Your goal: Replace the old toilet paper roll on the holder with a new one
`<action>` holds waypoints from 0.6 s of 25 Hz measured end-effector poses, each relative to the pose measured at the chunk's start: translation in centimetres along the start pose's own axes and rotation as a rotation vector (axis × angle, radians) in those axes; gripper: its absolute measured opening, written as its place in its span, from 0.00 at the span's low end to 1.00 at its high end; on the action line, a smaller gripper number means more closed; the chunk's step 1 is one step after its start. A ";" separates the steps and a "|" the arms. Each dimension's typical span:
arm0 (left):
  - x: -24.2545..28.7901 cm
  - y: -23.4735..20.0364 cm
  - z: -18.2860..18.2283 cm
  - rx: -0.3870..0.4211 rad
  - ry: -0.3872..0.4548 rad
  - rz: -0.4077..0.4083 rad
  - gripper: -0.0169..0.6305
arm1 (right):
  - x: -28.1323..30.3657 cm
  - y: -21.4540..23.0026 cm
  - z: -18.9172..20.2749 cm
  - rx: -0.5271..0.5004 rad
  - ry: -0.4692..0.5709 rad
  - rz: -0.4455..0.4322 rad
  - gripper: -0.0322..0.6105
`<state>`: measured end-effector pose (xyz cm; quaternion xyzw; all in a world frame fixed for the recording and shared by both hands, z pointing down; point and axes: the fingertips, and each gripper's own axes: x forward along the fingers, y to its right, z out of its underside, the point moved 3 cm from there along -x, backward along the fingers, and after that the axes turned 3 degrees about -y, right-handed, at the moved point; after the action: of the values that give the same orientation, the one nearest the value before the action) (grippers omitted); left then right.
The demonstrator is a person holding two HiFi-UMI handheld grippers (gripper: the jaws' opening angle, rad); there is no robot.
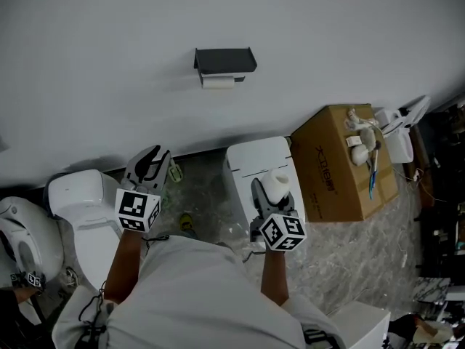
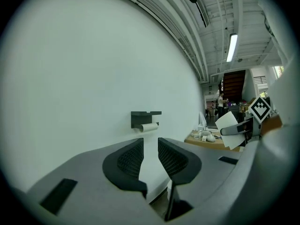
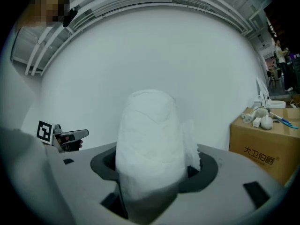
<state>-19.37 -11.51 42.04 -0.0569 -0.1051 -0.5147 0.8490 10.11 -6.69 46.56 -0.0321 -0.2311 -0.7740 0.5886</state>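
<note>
In the head view, the new roll (image 1: 279,182) is held upright in the right tool (image 1: 270,189), whose jaws are clenched on its sides. The left tool (image 1: 149,162) is carried beside it with nothing in it. Both are pointed at the wall (image 1: 109,57), where the holder (image 1: 225,60) is mounted well apart from them. The old roll (image 1: 218,83) is still hung under it, so the swap is judged not yet begun. The empty tool is probably kept free to pull the old roll off, with the new one held ready. A toilet (image 1: 76,195) is seen under the left tool and a white unit (image 1: 247,158) under the right. A box (image 1: 334,158) with small things on top is set at the wall's foot, on a grey marbled floor (image 1: 363,246).

In the left gripper view, the jaws are seen partly apart with only wall between them. The holder and old roll are framed just above the gap, which suggests an aimed approach. The box is seen to the right, and a long ceiling light (image 2: 231,48) above it.

In the right gripper view, the jaws are closed on the new roll, which fills the middle, with a loose torn edge at its right side. The bare white wall is seen behind it, and the box at the right edge.
</note>
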 end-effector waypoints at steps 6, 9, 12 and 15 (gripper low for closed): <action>3.3 -1.4 -0.6 -0.003 -0.002 0.048 0.19 | 3.0 -0.2 -1.0 0.009 -0.007 0.025 0.53; 4.8 -1.8 -0.3 -0.009 -0.006 0.058 0.19 | 4.2 0.3 -1.3 0.001 -0.005 0.029 0.53; 6.3 -1.4 -0.2 -0.008 -0.013 0.075 0.19 | 5.2 1.1 -1.6 -0.005 -0.008 0.029 0.53; 8.1 -0.8 -0.3 0.008 -0.011 0.087 0.19 | 6.5 2.3 -1.9 -0.003 -0.008 0.026 0.53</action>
<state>-16.37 -18.90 43.65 -0.0611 -0.1093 -0.4764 0.8703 10.68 -13.69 47.68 -0.0392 -0.2319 -0.7665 0.5977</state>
